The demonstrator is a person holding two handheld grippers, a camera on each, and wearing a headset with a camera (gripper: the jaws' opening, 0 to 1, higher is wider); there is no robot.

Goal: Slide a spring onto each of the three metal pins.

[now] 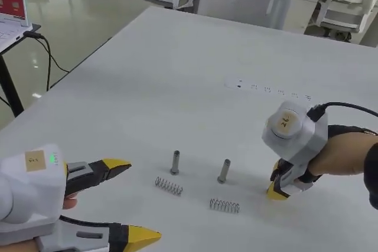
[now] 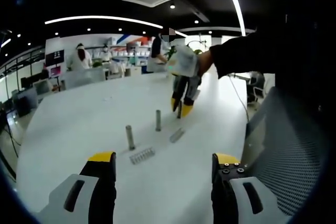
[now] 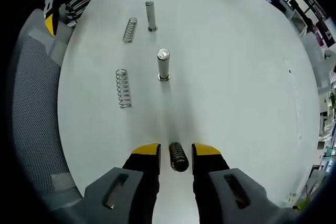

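Two bare metal pins [image 1: 175, 162] [image 1: 224, 170] stand upright on the white table [image 1: 195, 75]. A loose spring [image 1: 169, 186] [image 1: 224, 206] lies in front of each. In the right gripper view they are pins [image 3: 151, 16] [image 3: 163, 64] and springs [image 3: 129, 29] [image 3: 123, 88]. A third spring [image 3: 178, 157] stands upright, seemingly on a pin, between the jaws of my right gripper [image 3: 177, 150]; a thin gap shows on each side. That gripper [image 1: 277, 186] points down at the table, right of the pins. My left gripper [image 1: 137, 200] hovers wide open and empty at the near left.
A white power strip [image 1: 269, 90] lies on the table beyond the pins. Chairs [image 1: 242, 1] stand at the far edge. A laptop [image 1: 12, 4] with a cable sits on a stand to the left. A mesh chair back [image 3: 37, 93] is close to the near edge.
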